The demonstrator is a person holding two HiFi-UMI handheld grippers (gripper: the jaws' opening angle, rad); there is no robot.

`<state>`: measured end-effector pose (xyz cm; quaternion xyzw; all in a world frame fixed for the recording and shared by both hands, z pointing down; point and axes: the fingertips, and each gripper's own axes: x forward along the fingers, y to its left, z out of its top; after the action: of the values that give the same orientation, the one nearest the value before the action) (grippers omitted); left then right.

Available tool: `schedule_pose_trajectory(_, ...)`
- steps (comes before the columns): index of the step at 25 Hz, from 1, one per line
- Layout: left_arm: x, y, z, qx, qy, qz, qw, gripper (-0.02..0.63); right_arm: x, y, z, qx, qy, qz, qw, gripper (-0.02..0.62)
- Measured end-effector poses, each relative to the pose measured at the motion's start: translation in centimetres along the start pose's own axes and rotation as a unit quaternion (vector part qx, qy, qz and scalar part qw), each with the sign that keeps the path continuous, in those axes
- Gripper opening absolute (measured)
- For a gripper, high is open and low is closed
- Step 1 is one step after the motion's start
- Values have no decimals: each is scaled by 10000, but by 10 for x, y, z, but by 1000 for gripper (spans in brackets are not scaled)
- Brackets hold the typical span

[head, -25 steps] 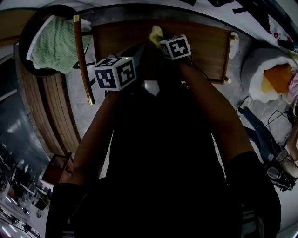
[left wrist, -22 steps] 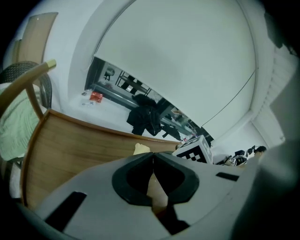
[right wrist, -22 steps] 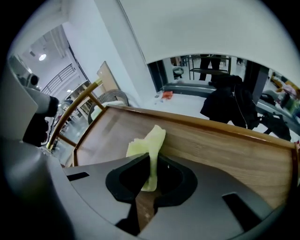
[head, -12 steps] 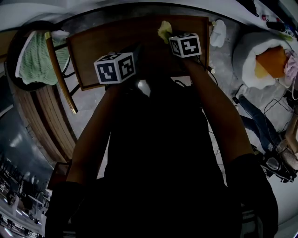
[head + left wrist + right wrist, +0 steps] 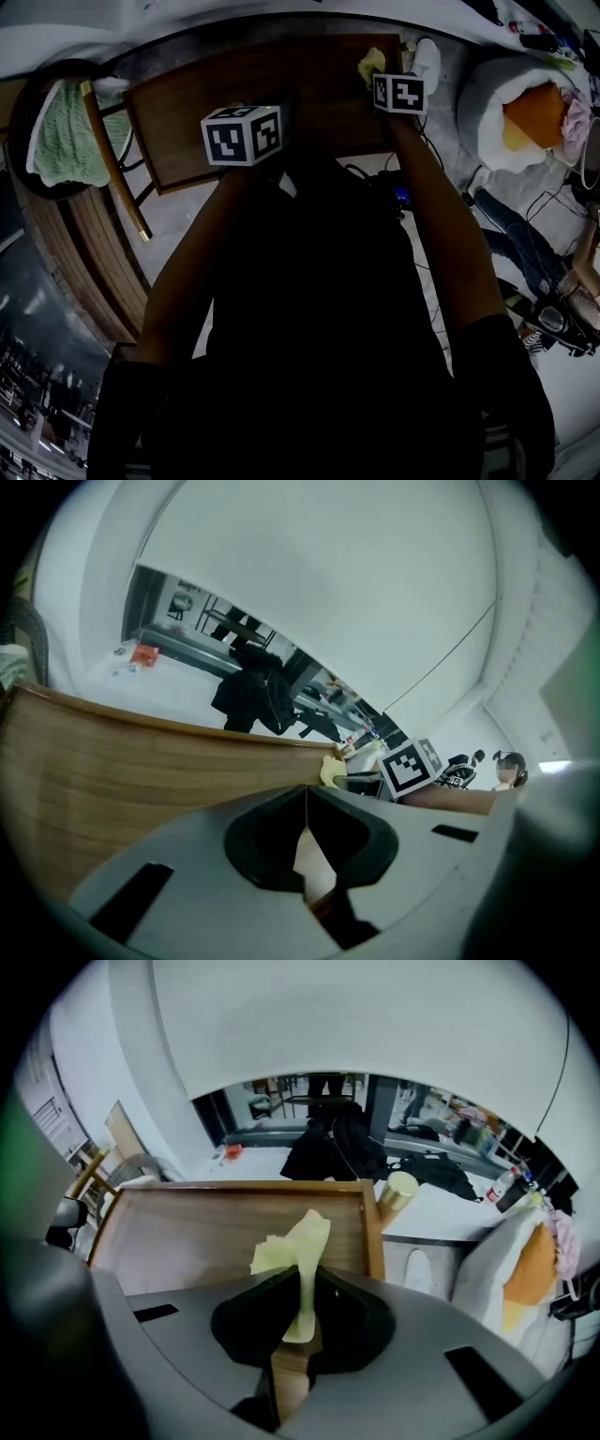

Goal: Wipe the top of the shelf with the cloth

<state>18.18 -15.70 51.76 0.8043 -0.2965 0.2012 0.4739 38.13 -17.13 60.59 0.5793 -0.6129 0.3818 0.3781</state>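
Crumpled pale yellow cloth (image 5: 295, 1241), pinched between the fingers (image 5: 192, 1302) of the right gripper (image 5: 300, 1277), tuft standing above the fingertips, flat brown wooden shelf (image 5: 187, 1232) top, rimmed, just beyond them

The cloth (image 5: 305, 1232) is pale yellow, the shelf (image 5: 187, 1227) warm brown with straight wood grain. The knitted blanket (image 5: 61, 141) is light green.

A white wall (image 5: 375, 1016); grey floor (image 5: 176, 225); a white beanbag (image 5: 483, 103) at right.
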Motion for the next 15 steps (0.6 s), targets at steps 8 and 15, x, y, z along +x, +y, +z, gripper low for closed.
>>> schedule_pose_trajectory(8,-44,23,7,-59,-209,14,9998,15,-16,-37,-13,308,341,-1351,9898,48)
schedule_pose_trajectory(15,-140,60,23,-126,-713,132,9973,15,-39,107,46,-19,-798,11,9968,47)
